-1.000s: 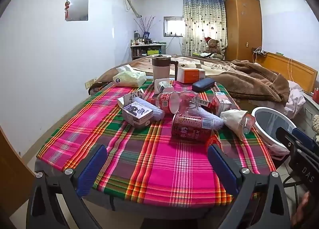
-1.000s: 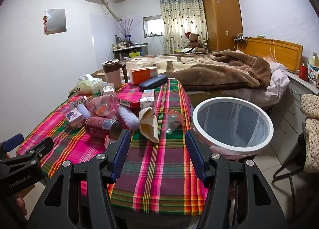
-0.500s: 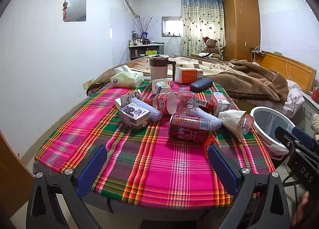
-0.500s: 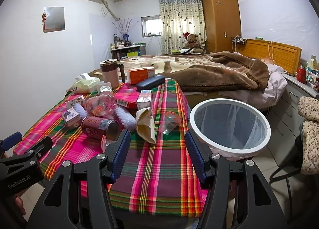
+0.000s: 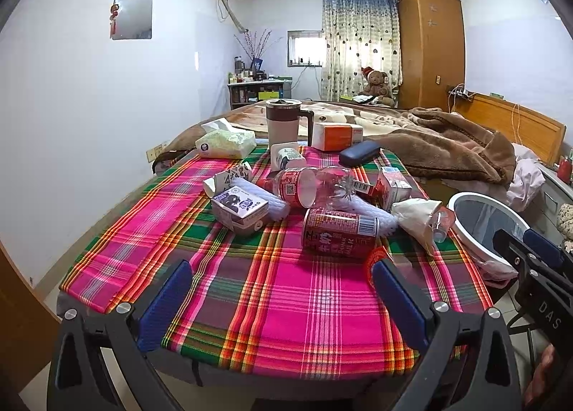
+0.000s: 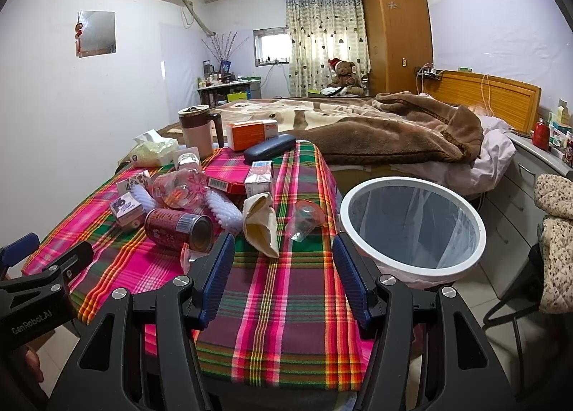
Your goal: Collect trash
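Both grippers, left (image 5: 283, 298) and right (image 6: 283, 273), gape wide, holding nothing, low in frame; clear cup (image 6: 304, 219) looks possibly crushed, bin (image 5: 480, 228) edge cut off

"GenRobot.AI" is printed on the left tool (image 6: 39, 314) body; "DAS" on the right tool (image 5: 548, 307) body. The red can (image 5: 338, 237), lying mid-tabletop, reads "DRINK MILK".

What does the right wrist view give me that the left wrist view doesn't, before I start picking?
Only the right wrist view shows the white-rimmed bin whole, its inside empty, and the red can's open end. Only the left wrist view shows the can's label side and the bare near-left part of the plaid tablecloth. Both show the trash pile, the crumpled paper bag, and open, empty tools: left tool, right tool.
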A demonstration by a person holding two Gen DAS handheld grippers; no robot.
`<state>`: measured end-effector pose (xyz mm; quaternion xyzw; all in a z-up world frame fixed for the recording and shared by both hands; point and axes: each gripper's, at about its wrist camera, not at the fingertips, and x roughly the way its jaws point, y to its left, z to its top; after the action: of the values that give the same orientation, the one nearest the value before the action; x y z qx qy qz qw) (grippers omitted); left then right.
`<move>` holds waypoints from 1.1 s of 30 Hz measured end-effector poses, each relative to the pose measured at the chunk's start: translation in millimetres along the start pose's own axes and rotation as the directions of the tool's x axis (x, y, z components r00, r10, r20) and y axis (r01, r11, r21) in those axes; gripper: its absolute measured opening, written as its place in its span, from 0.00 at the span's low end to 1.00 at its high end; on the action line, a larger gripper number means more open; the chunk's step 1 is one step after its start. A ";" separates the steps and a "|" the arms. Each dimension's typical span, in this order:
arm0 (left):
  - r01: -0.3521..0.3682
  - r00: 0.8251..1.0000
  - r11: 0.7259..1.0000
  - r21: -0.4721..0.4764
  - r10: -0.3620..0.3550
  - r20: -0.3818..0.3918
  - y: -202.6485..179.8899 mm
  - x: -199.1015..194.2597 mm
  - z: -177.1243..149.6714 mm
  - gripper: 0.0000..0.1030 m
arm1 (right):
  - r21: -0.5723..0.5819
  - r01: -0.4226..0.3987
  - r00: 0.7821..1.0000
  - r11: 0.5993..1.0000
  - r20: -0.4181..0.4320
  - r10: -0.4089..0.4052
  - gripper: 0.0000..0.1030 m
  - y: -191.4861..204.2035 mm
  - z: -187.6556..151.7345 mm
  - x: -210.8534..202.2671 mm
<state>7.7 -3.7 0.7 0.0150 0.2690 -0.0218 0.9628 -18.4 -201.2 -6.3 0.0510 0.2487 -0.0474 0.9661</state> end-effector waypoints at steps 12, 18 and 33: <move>0.003 1.000 1.000 0.002 -0.003 -0.001 -0.4 0.3 -0.1 0.99 | -0.005 0.000 1.000 1.000 0.000 0.000 0.57 2.2 1.0 -0.2; 0.002 1.000 1.000 -0.001 -0.002 -0.002 0.1 0.4 -1.0 0.99 | -0.005 0.000 1.000 1.000 0.001 0.000 0.57 2.8 0.7 -0.2; 0.000 1.000 1.000 -0.005 0.000 -0.005 2.0 2.5 -0.3 0.99 | -0.004 0.006 1.000 1.000 0.001 -0.006 0.57 1.3 1.3 0.4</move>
<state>9.8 -1.7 -0.8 0.0128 0.2714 -0.0211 0.9622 -17.3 -200.1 -5.2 0.0481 0.2487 -0.0497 0.9661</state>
